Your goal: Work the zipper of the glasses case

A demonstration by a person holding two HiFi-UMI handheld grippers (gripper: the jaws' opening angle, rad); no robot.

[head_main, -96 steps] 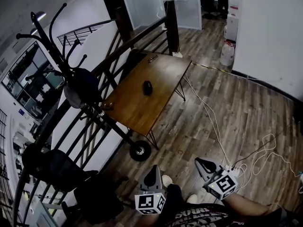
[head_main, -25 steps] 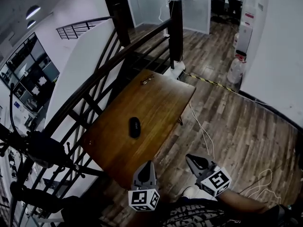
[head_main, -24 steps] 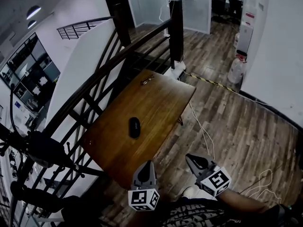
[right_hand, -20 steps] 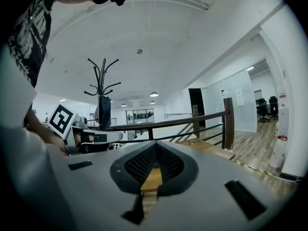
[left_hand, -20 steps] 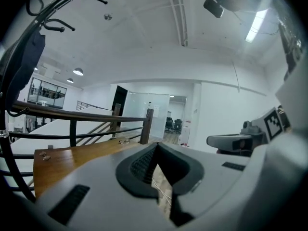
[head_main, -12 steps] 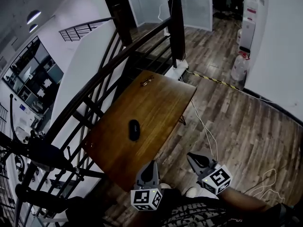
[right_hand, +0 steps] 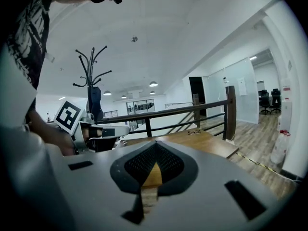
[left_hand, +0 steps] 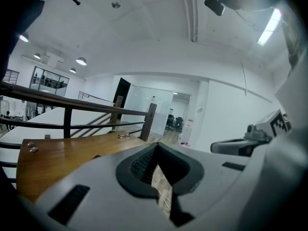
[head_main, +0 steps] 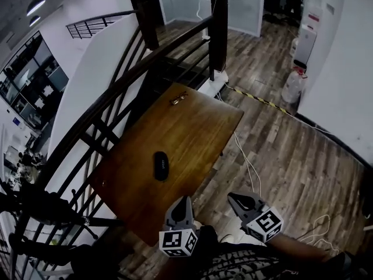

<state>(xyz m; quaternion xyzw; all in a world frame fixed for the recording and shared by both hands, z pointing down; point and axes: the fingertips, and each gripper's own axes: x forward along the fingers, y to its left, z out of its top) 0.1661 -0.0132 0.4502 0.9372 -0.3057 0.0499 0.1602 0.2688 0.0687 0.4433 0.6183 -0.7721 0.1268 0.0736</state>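
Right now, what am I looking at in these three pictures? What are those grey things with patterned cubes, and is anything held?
No robot: a person carries a two-jaw gripper in each hand, the left gripper and the right gripper; the patterned cubes belong to them. The wide picture comes from a camera on the person's head, looking down. The other two come from cameras riding on each gripper, looking along its jaws. Ahead stands a wooden table with a glasses case near its middle and what looks like glasses at its far end. Both grippers are shut and empty, short of the case.
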